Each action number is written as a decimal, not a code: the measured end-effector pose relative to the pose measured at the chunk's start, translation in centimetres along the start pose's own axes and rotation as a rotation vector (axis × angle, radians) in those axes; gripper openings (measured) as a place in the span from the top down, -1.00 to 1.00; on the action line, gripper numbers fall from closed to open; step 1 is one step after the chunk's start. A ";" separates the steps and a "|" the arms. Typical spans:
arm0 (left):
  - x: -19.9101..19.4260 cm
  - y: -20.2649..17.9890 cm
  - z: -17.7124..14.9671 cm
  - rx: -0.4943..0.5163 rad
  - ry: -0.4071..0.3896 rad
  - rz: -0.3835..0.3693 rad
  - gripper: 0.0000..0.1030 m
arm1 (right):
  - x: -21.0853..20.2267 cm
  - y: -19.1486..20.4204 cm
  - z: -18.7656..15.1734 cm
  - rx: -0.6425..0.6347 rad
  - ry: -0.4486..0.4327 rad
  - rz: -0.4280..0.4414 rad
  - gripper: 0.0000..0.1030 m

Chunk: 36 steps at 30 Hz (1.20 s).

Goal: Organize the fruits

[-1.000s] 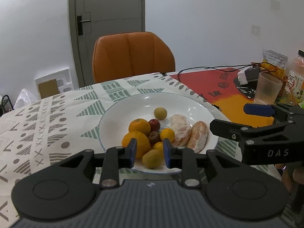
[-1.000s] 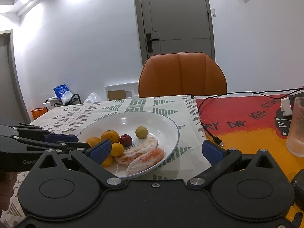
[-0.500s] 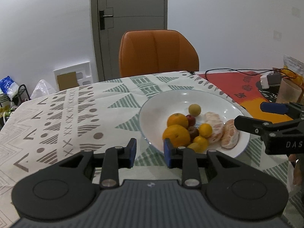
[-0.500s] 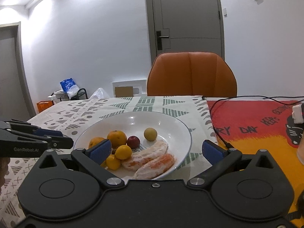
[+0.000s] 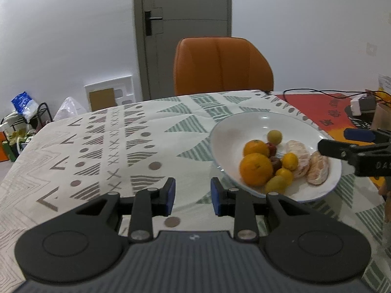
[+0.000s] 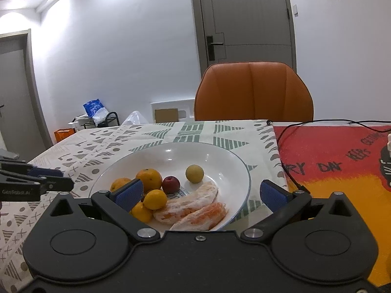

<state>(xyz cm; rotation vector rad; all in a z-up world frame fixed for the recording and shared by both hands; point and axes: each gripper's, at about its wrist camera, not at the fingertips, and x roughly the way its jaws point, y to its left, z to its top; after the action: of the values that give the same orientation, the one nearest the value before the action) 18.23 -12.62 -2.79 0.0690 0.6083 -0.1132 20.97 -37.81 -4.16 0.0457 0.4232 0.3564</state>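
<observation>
1. The left hand-held gripper (image 5: 192,196) hovers over the patterned cloth (image 5: 122,141) on the counter, to the left of the white plate (image 5: 227,136). Its blue-padded fingers (image 5: 169,195) stand a little apart with nothing between them.
2. The right hand-held gripper (image 6: 201,193) is spread wide and holds nothing. It sits at the near edge of the plate (image 6: 220,158), its fingers framing the fruit in its own view.
3. All the fruit lies in the plate, gathered toward the near side.
4. In the left wrist view a large orange (image 5: 256,169) is nearest, with a second orange (image 5: 255,147) just behind it and touching it.
5. Two small dark red fruits (image 5: 273,156) sit between the oranges and a small yellow-orange citrus (image 5: 290,161).
6. A small yellow-green round fruit (image 6: 194,173) rests by itself, farther back in the plate.
7. Two peeled citrus pieces (image 6: 195,210) lie side by side along the right part of the plate, touching each other.
8. An orange chair (image 6: 254,90) stands behind the counter, with a grey door (image 6: 244,19) beyond it.
9. A red and orange mat (image 6: 342,161) lies right of the cloth, with a black cable (image 6: 288,131) across it.
</observation>
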 end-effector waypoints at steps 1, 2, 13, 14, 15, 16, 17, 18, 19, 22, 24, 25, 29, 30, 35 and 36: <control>-0.1 0.2 0.0 -0.005 0.000 0.005 0.43 | 0.0 0.0 0.0 -0.002 -0.002 0.003 -1.00; -0.2 0.5 -0.1 -0.009 -0.002 0.009 0.43 | 0.0 0.0 0.0 -0.002 -0.005 0.006 -1.00; -1.3 2.2 -0.4 -0.045 -0.005 0.043 -0.31 | -0.4 2.4 0.5 -0.002 0.005 0.075 -1.00; -1.5 2.5 -0.5 -0.049 -0.011 0.054 -0.38 | -0.4 2.6 0.5 -0.003 0.007 0.077 -1.00; -1.6 2.7 -0.5 -0.052 -0.015 0.061 -0.48 | -0.4 2.9 0.5 -0.005 0.010 0.077 -1.00; -1.8 3.0 -0.6 -0.054 -0.019 0.068 -0.55 | -0.4 3.1 0.5 -0.008 0.013 0.078 -1.00; -1.9 3.2 -0.7 -0.057 -0.020 0.073 -0.58 | -0.4 3.4 0.5 -0.010 0.017 0.081 -1.00; -2.1 3.5 -0.8 -0.061 -0.022 0.077 -0.62 | -0.5 3.7 0.5 -0.011 0.018 0.085 -1.00; -2.2 3.8 -0.9 -0.065 -0.024 0.080 -0.64 | -0.5 3.9 0.5 -0.010 0.020 0.090 -1.00; -2.7 4.6 -1.2 -0.078 -0.027 0.091 -0.72 | -0.6 4.8 0.5 -0.010 0.025 0.103 -1.00; -3.0 5.0 -1.5 -0.085 -0.028 0.100 -0.76 | -0.7 5.5 0.5 -0.016 0.029 0.108 -1.00; -3.2 5.3 -1.6 -0.088 -0.028 0.102 -0.78 | -0.7 5.8 0.4 -0.019 0.031 0.111 -1.00; -4.0 6.2 -2.2 -0.107 -0.026 0.108 -0.81 | -1.0 7.0 0.4 -0.031 0.040 0.122 -1.00; -4.2 6.5 -2.4 -0.112 -0.025 0.109 -0.81 | -1.1 7.3 0.3 -0.034 0.041 0.124 -1.00; -5.4 7.4 -3.1 -0.128 -0.022 0.121 -0.82 | -1.7 8.9 0.1 -0.053 0.046 0.139 -1.00; -5.7 7.6 -3.2 -0.130 -0.020 0.124 -0.83 | -1.8 9.2 0.0 -0.055 0.047 0.142 -1.00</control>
<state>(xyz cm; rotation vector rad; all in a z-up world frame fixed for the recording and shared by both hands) 12.72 -4.32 -1.92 -0.0199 0.5881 0.0461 16.43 -29.86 -2.35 0.0140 0.4572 0.5094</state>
